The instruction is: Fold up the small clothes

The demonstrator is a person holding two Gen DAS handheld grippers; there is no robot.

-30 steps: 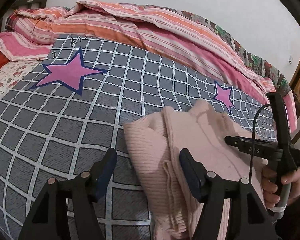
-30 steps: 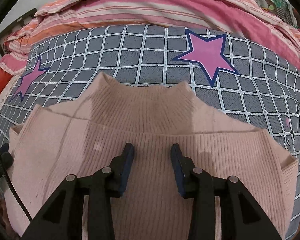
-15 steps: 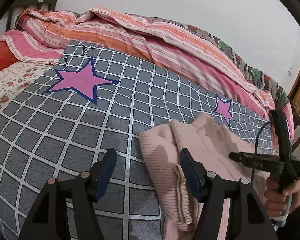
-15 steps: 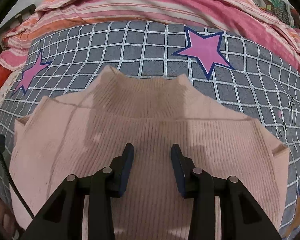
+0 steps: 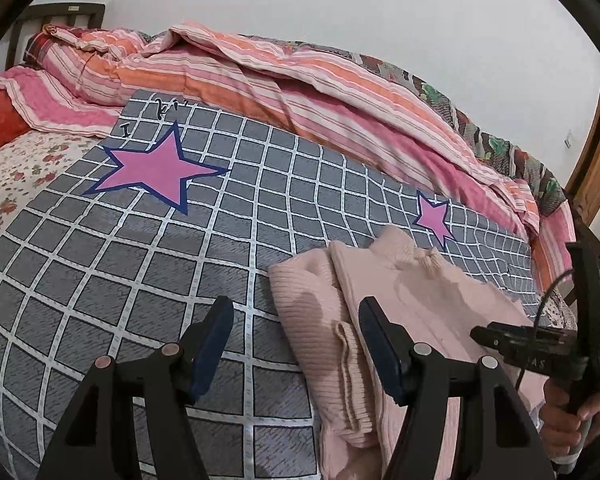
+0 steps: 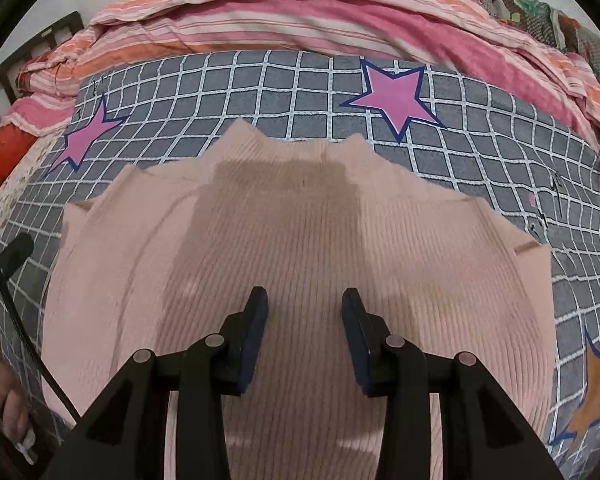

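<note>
Both tongs, left (image 5: 296,344) and right (image 6: 305,332), released, have drawn back from the pink sweater (image 6: 300,240), its side folds apparently complete.

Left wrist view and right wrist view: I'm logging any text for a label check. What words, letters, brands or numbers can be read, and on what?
"I" then a scrawled word, not readable: on the grey checked sheet above the large pink star.
"AS", the end of a longer mark, its start unreadable: on the right gripper body.
Dark scribbles, not readable: on the sheet's right edge, in the right wrist view.
Pink sweater: no text visible.
</note>
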